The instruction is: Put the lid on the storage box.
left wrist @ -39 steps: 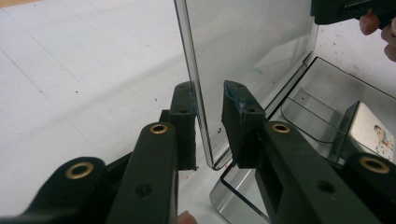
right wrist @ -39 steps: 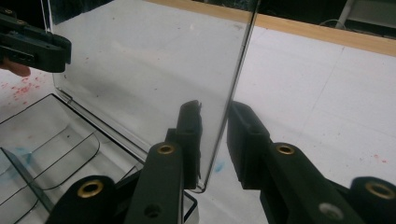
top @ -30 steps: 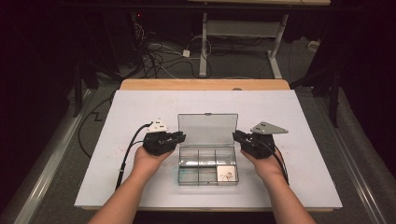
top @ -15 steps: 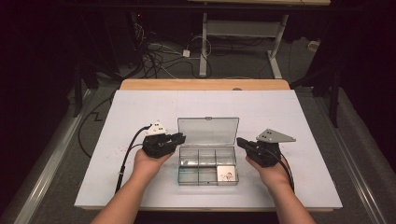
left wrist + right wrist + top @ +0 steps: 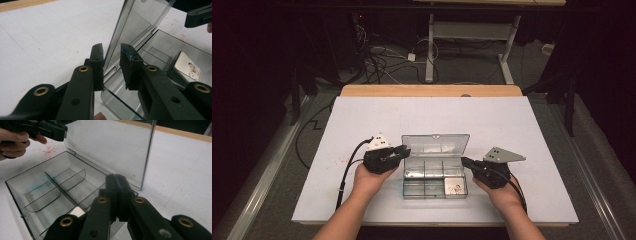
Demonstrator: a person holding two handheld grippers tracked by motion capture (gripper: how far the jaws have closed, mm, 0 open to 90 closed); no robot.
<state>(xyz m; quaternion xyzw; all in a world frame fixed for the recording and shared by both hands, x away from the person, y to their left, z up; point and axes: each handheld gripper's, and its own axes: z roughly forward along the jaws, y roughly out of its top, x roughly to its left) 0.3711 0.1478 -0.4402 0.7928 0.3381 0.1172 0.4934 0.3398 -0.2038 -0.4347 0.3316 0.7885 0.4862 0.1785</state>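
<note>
Your clear compartment box (image 5: 434, 175) sits on the white surface (image 5: 432, 120) between your two hands, its lid (image 5: 435, 145) standing open at the far side.

From the high view, your left tool (image 5: 401, 152) is at the lid's left edge and your right tool (image 5: 465, 162) just beside the box's right wall. The left gripper view adds what that view cannot resolve: the lid's edge (image 5: 117, 47) runs between your left tool's jaws, a gap visible on each side, so the tool is released, not clamping. The right gripper view shows your right tool (image 5: 117, 182) clenched, jaws together with nothing between them, poised over the box's near corner.

Count: one box, one lid, two tools. One small printed card (image 5: 189, 67) lies in a compartment. Red specks (image 5: 48, 147) mark the surface.
</note>
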